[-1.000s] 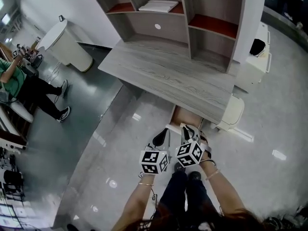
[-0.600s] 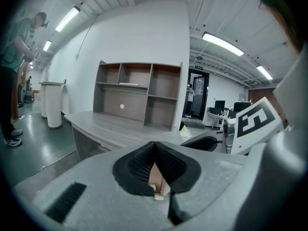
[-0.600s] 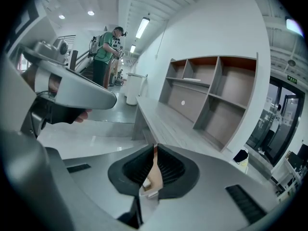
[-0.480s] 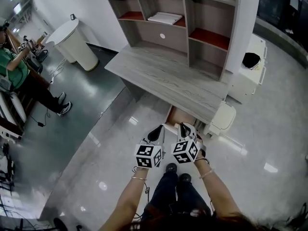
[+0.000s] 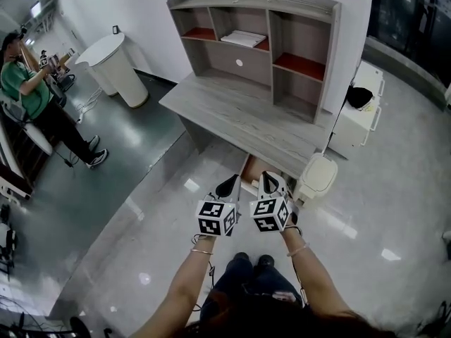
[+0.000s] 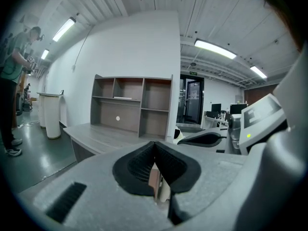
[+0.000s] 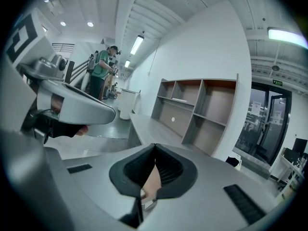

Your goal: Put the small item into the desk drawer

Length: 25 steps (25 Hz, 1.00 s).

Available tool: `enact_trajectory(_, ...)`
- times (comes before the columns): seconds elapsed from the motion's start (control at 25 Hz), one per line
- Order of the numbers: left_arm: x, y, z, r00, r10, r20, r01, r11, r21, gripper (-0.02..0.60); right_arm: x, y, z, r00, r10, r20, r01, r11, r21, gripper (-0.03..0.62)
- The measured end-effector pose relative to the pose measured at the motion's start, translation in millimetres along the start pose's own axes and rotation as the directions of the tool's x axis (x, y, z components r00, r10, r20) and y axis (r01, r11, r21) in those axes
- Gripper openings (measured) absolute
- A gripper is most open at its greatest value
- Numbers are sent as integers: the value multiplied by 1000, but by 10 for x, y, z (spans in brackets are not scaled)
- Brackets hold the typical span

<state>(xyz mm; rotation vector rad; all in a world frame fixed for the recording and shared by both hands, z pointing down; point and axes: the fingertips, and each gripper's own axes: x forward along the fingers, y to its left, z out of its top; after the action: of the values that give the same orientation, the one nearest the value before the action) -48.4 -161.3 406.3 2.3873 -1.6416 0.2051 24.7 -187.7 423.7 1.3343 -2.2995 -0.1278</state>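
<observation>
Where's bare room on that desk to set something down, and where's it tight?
The whole desktop in front of the shelf unit is bare. One upper compartment holds a white stack; the others look empty. The open drawer is tight, beside the white bin.

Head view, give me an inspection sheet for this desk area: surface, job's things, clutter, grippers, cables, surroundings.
surface: grey wood-grain desk, nothing seen on its top; its shelf unit holds a flat white stack.
job's things: brown desk drawer stands open; small item not seen.
clutter: black object on a white cabinet.
grippers: left gripper shut, empty; right gripper jaws have just closed, nothing between them.
cables: nothing seen.
surroundings: glossy floor, white lidded bin beside the drawer, white counter, person in green.
</observation>
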Motion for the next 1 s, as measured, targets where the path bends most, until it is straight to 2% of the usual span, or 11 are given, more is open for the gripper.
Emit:
enact_trajectory(0.56,-596,-31,443,996,-71,58,69,997,36,15,-576,152,581,991,-86,99,81,995,60,2)
enact_trajectory(1.0,-1092,-15,710,991,-84,104,80,996,41,15,-1116,328,916,978,-131,164,119,989,86,2)
